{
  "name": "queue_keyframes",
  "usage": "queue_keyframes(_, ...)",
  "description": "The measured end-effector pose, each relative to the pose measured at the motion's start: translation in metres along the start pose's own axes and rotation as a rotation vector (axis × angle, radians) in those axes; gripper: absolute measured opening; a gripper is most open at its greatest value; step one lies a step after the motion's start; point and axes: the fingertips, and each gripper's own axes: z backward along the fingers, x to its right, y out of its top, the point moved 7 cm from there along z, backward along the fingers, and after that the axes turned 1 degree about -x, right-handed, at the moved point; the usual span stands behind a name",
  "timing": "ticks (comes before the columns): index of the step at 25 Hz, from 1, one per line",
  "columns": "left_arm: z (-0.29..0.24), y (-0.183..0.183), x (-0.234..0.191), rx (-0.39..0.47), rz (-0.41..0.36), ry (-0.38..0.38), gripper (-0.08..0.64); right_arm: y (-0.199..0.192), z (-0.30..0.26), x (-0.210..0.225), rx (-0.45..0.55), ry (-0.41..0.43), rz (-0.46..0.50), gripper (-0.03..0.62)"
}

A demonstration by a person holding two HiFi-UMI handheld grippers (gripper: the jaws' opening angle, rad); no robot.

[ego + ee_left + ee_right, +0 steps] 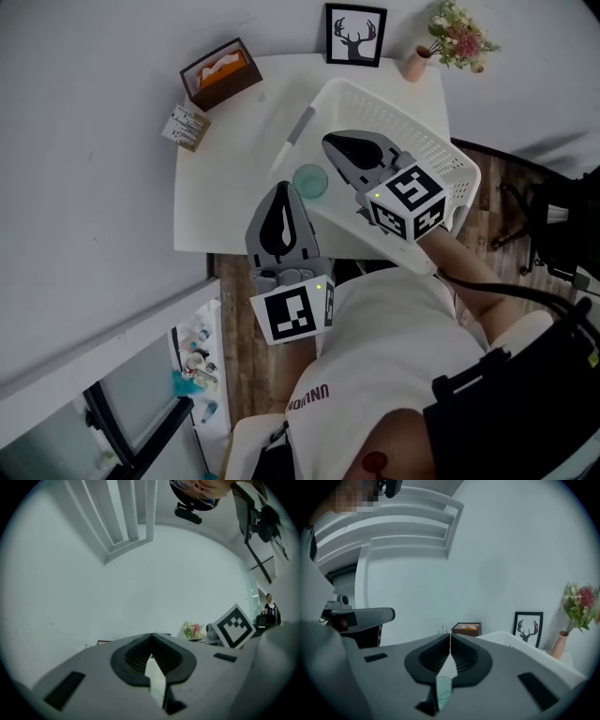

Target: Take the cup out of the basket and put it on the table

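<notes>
Since the left gripper (pixel 284 192) and right gripper (pixel 333 145) are pressed shut, the right one should open wide first. The cup (pixel 310 180) sits at the basket's (pixel 450 150) left edge.

Counter (pixel 225 187): white, set against the wall | back left: open brown box (pixel 220 72) with orange inside | left edge: small printed packet (pixel 186 127) | back: framed deer picture (pixel 355 35) upright, pink vase of flowers (pixel 416 64) beside it | right half: white basket (pixel 394 117) | green cup (pixel 310 180) at basket's near-left corner, in or out unclear
</notes>
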Motion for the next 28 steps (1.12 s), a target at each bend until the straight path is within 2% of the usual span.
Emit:
queue_keyframes(11,-0.019,-0.007,-0.023,-0.014,0.028,-0.072,0.012,-0.038,-0.031,0.004,-0.177,-0.017,0.006,0.023)
queue_keyframes(19,-0.023,-0.006,-0.033,-0.018,0.033,-0.082,0.012,-0.061,-0.046,0.004,-0.262,-0.005,-0.012,0.084)
queue_keyframes(28,-0.024,-0.011,-0.039,-0.035,0.035,-0.076,0.012,-0.091,-0.063,0.008,-0.375,-0.010,-0.041,0.098)
